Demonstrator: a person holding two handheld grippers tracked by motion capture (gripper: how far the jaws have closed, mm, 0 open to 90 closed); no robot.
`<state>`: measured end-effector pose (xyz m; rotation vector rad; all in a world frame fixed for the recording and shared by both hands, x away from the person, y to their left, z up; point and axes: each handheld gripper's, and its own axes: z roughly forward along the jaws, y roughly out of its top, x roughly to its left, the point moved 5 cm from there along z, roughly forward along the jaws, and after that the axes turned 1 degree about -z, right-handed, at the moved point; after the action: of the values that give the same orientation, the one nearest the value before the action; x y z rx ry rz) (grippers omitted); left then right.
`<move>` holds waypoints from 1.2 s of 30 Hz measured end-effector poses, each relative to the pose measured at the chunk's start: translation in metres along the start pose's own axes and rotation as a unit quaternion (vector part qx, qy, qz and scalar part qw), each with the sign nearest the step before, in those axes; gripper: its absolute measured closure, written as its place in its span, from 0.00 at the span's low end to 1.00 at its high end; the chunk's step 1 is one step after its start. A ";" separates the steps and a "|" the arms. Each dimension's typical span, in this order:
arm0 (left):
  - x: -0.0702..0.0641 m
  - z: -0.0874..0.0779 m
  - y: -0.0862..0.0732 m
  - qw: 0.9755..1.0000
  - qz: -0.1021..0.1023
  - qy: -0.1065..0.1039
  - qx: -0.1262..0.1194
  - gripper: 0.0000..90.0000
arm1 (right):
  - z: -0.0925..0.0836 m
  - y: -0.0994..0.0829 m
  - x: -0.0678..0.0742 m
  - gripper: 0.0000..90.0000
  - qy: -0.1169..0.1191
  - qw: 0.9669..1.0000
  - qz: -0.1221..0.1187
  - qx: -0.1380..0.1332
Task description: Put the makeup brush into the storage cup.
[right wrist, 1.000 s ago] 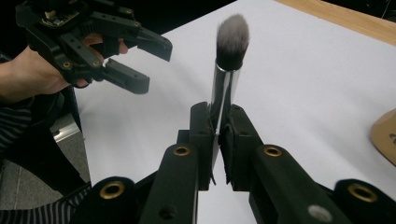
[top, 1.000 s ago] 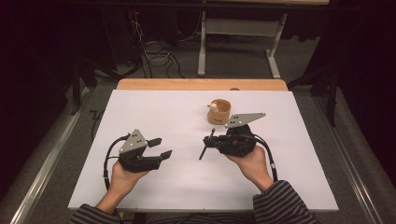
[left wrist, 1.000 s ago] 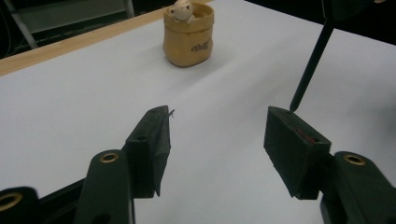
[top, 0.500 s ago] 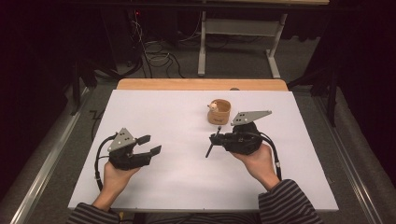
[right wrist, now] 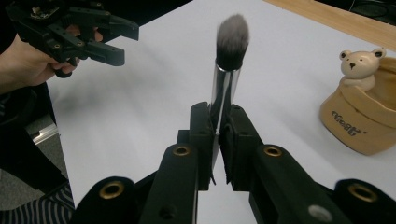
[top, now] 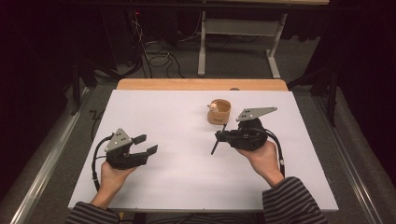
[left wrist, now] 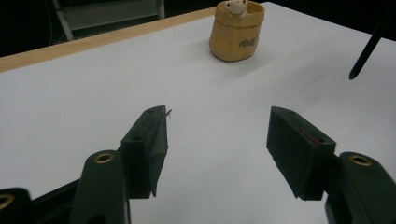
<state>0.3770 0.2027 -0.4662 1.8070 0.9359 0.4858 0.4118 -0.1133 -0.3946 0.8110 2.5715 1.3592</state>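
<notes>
Well to the left of the tan bear pot (top: 219, 112), the left gripper (top: 144, 144) hovered over the white table (top: 177, 172) with its jaws spread and empty. Just right of and nearer than the pot, the right gripper (right wrist: 218, 122) pinched a makeup brush (right wrist: 227, 65) by its metal ferrule. The brush looked light and stiff, with soft bristles; the ferrule or handle seemed the place to hold it.

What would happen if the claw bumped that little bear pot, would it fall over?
Probably not easily. The bear pot looks squat with a wide base, so a nudge would likely slide it on the smooth white table rather than tip it. It looks like glazed ceramic, so it may be fairly heavy, slippery, and could chip if knocked hard.
</notes>
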 end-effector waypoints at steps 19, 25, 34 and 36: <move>0.004 0.001 -0.005 1.000 -0.015 0.005 -0.001 0.42 | -0.012 0.007 -0.018 0.95 -0.019 1.000 0.014 -0.003; 0.002 0.002 -0.005 1.000 -0.014 0.003 0.000 0.42 | -0.012 0.007 -0.021 0.95 -0.026 1.000 0.014 0.004; 0.002 0.002 -0.006 1.000 -0.013 0.001 0.001 0.42 | -0.015 0.009 -0.028 0.95 -0.038 0.999 0.019 0.006; 0.001 0.003 -0.006 1.000 -0.013 0.001 0.002 0.42 | -0.015 0.010 -0.031 0.95 -0.041 0.999 0.022 0.007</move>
<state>0.3775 0.2032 -0.4730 1.7969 0.9605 0.4694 0.4369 -0.1354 -0.3822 0.9115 2.5172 1.2927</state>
